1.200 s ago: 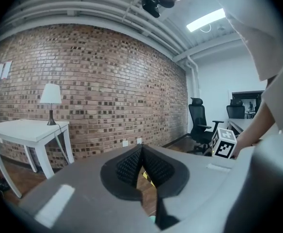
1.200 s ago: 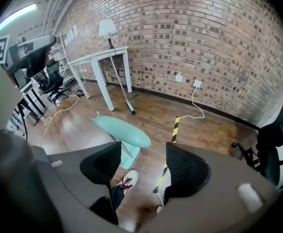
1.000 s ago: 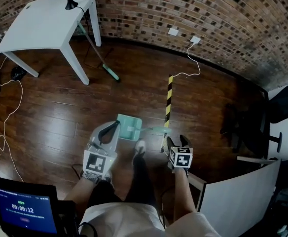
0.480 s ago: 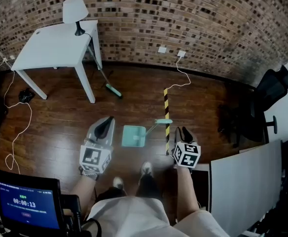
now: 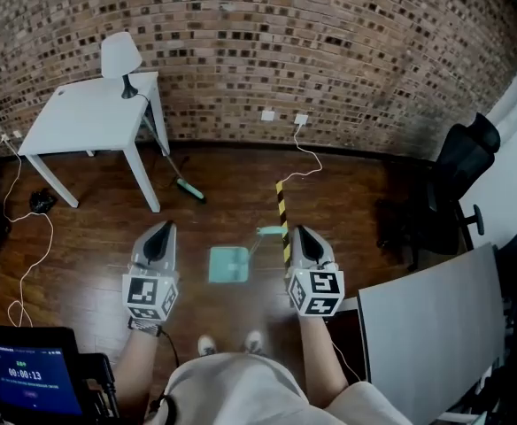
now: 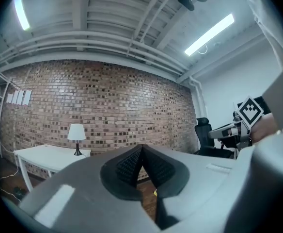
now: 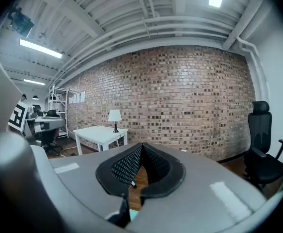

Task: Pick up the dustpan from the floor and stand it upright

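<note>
Both grippers have been lifted clear of the floor since the earlier frames. The left gripper (image 5: 159, 230) is held clenched on nothing. The right gripper (image 5: 304, 233), its jaws just closed, is clenched empty too. Between them, at twelve o'clock, the teal dustpan (image 5: 228, 265) is left flat on the floor, handle toward one o'clock. A white table (image 5: 81, 118) is seen at ten o'clock.
</note>
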The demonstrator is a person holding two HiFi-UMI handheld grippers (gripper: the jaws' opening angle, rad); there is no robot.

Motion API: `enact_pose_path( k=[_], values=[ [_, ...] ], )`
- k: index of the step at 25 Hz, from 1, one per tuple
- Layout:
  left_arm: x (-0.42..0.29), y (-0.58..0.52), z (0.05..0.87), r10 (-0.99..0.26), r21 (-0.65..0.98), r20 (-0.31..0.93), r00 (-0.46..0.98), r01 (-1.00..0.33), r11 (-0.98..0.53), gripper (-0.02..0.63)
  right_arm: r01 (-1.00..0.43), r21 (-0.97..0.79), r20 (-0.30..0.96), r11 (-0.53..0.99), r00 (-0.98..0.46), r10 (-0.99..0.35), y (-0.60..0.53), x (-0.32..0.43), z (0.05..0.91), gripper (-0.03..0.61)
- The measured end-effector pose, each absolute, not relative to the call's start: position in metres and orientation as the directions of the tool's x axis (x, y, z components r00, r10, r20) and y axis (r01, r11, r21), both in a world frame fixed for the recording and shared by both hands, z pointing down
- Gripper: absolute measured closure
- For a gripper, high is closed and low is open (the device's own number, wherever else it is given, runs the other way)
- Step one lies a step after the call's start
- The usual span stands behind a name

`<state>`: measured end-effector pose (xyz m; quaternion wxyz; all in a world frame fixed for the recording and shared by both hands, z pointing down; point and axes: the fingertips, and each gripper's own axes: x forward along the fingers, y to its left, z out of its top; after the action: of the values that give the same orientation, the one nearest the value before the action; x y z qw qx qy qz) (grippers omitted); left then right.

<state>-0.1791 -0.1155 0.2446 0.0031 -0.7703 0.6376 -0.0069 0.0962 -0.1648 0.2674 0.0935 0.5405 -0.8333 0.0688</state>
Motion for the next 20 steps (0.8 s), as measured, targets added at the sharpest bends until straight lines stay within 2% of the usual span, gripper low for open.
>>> enact_pose_path(
  k=[8,20],
  values=[
    [-0.144,-0.108,0.245,-0.976,-0.02,0.005,0.217,-0.976,-0.217,0.612,-0.911,-0.036,0.23,0.411,-0.407,-0.884,-0.153,0.109,0.271,0.565],
    [-0.151,-0.087,0.255,-0.96,-0.041,0.04,0.277,-0.959,-0.279,0.612,-0.915,-0.031,0.243,0.402,-0.397,-0.885,-0.118,0.096,0.267,0.565]
  ],
)
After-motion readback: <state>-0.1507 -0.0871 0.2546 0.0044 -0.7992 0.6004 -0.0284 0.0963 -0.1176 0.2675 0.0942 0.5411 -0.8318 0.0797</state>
